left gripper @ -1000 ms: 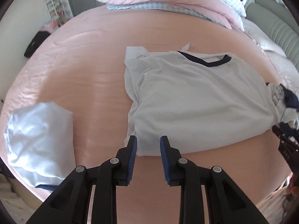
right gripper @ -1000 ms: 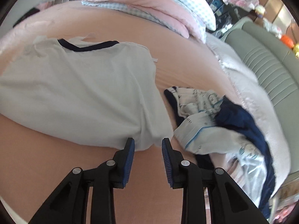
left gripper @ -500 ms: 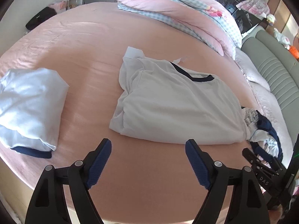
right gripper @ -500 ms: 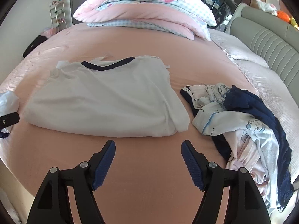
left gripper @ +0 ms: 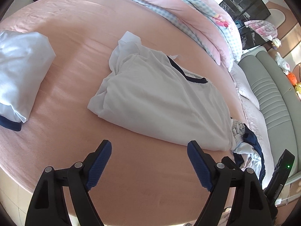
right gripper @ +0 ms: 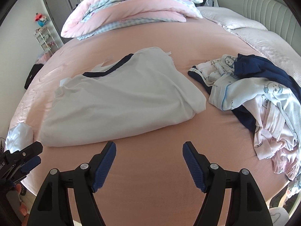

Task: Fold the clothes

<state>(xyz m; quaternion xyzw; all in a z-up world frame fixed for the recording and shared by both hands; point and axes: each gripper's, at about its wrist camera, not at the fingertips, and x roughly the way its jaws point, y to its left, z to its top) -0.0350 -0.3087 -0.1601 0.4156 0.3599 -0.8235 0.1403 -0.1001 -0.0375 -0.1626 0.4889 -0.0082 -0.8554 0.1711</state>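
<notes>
— So how far along is the folding?
— One light bundle [left gripper: 20,75] lies folded at nine o'clock; the white T-shirt [left gripper: 160,101] sits part-folded mid-bed; a tangled pile [right gripper: 259,98] at three o'clock waits.
— And each tool?
— Left tool [left gripper: 149,163] and right tool [right gripper: 149,164] are spread wide, holding and touching nothing.

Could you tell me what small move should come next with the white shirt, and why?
Probably lower both open grippers, left and right, onto the near edge of the white shirt. It lies half folded on the bed, and neither gripper touches it.
</notes>
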